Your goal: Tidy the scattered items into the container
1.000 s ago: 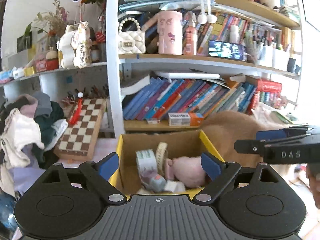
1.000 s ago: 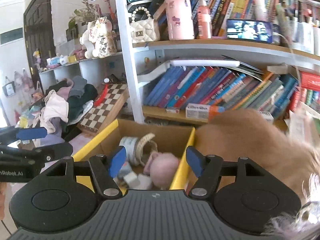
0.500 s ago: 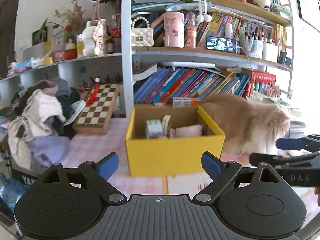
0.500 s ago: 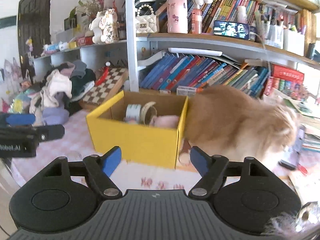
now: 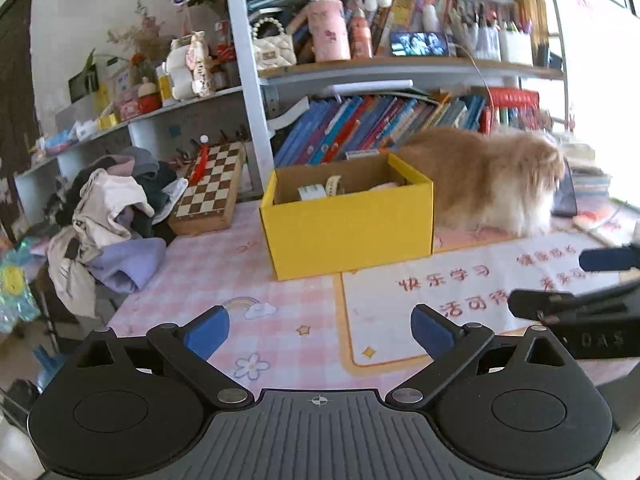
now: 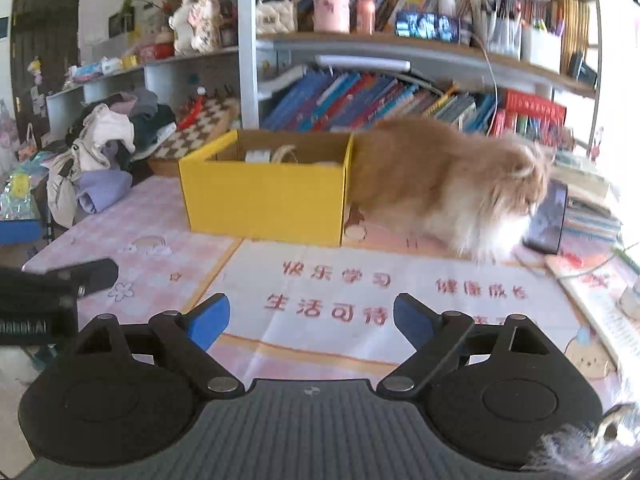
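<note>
Sat mid-table, near cat (image 5: 484,178): yellow box (image 5: 352,224), tape rolls (image 5: 320,190) inside. Judged light, stiff cardboard; best gripped at rim. L gripper (image 5: 320,330) & R gripper (image 6: 311,318) both opening, nothing between.

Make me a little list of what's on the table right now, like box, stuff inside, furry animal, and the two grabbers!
box: yellow box, open top, on the pink table cover
inside: tape rolls and something pink, partly hidden
animal: fluffy orange animal standing right beside the box
mat: white mat with red writing in front of the box
left gripper: opening, nothing between its jaws
right gripper: opening, nothing between its jaws
</note>
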A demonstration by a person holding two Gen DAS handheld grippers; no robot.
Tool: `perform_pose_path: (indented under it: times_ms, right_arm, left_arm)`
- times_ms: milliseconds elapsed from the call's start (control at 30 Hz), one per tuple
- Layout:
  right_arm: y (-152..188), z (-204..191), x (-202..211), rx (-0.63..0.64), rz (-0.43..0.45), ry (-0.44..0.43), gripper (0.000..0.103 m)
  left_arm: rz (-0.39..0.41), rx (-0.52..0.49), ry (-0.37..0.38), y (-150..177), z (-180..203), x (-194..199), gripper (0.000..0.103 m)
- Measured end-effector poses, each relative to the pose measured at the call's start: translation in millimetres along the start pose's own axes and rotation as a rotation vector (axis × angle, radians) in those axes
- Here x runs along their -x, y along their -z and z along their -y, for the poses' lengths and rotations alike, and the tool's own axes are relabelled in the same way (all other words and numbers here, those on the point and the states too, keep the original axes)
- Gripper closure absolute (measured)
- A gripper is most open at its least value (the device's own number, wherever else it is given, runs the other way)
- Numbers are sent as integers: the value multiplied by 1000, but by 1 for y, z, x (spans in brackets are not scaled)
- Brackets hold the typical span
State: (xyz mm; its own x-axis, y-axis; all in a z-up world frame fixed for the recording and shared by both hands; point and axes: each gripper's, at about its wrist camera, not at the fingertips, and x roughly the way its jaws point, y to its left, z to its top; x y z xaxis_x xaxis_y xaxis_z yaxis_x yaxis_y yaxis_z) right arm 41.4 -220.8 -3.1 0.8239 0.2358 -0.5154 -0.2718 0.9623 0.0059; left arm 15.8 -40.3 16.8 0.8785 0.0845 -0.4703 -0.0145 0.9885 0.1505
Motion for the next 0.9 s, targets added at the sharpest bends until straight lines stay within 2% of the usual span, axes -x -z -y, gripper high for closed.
perform_pose_path:
  times_ms: [100, 300, 667, 900]
  right_arm:
    - [-3, -6, -3, 16, 2, -2, 6]
    - [-6, -16, -9, 75, -14, -15, 5]
    - [-3, -15, -6, 76, -31, -6, 2]
    - [-1, -17, -2, 62, -30, -2, 0]
  left_arm:
    - [11, 17, -9, -2, -3, 1, 0]
    - [-14, 64, -43, 1, -12, -5, 0]
    - [-70, 106, -15, 9, -14, -8, 0]
    - [-67, 111, -23, 15, -16, -1, 0]
